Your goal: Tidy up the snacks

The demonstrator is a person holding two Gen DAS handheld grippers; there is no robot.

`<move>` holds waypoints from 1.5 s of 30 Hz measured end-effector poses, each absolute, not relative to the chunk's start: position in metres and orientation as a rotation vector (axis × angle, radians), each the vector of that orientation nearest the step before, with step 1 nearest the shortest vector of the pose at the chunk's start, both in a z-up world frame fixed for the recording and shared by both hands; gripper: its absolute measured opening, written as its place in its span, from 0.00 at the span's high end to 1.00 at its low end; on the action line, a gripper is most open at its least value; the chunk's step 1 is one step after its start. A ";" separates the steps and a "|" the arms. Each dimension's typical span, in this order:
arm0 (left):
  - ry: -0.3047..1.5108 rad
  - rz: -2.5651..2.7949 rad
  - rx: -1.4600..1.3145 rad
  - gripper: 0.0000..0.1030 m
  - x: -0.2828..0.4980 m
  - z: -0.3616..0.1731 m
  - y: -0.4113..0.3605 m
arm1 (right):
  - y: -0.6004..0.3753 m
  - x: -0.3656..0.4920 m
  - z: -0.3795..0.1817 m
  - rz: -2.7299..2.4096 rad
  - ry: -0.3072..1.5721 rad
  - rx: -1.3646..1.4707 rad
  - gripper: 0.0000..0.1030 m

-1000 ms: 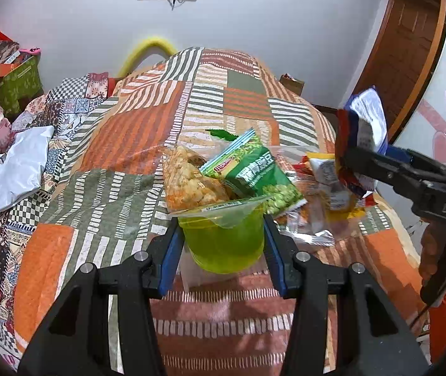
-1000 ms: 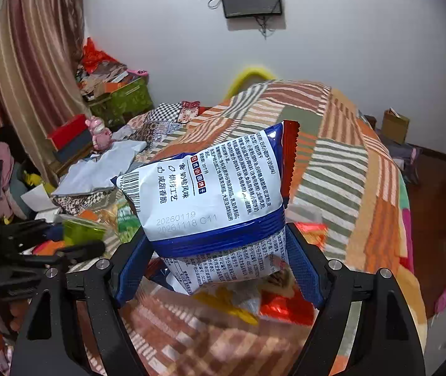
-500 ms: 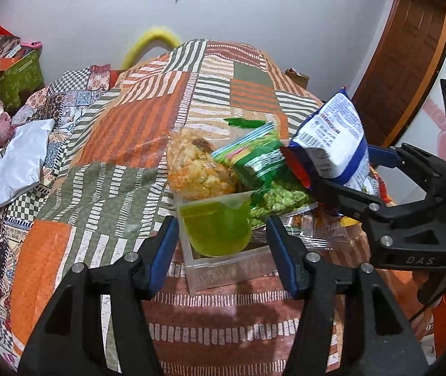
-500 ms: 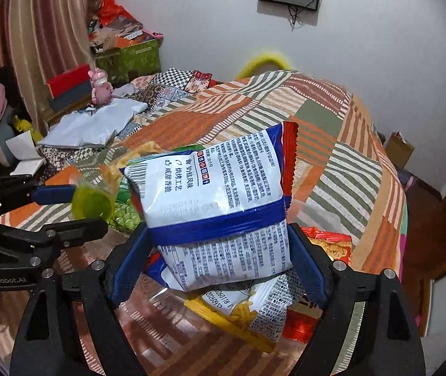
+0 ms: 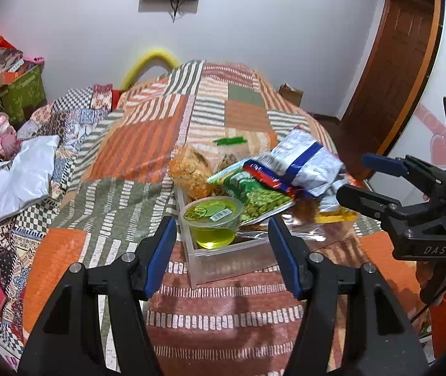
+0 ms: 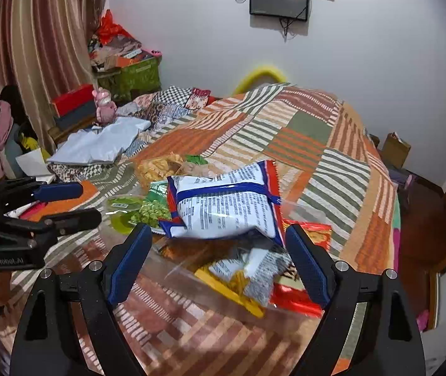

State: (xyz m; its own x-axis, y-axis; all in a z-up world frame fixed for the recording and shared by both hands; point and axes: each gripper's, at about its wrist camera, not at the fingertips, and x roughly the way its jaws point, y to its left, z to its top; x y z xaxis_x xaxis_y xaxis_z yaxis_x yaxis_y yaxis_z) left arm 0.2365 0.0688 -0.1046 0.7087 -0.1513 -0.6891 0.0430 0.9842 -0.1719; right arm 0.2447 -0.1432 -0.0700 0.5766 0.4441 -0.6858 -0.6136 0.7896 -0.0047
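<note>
Left wrist view: the left claw (image 5: 221, 244) is opening, spread around nothing, letting the green plastic jelly cup (image 5: 212, 221) sit in the clear plastic box (image 5: 223, 261) on the bed. The right claw (image 6: 218, 260) is opening too, dropping the white-and-blue crinkly snack bag (image 6: 226, 202) onto the pile.

My left gripper (image 5: 222, 244) hangs with its jaws opening, nothing between them. Just ahead of my tips a green jelly cup (image 5: 212, 221) sits in the near corner of a clear plastic box (image 5: 223, 261). Beyond it a green pea packet (image 5: 251, 195) leans, under a white-and-blue chip bag (image 5: 301, 164). My right gripper (image 5: 379, 180) stands open off to the right.
</note>
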 end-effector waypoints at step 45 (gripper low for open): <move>0.283 -0.052 -0.114 0.00 0.058 0.013 0.027 | -0.218 0.090 0.025 0.501 0.354 -0.034 0.00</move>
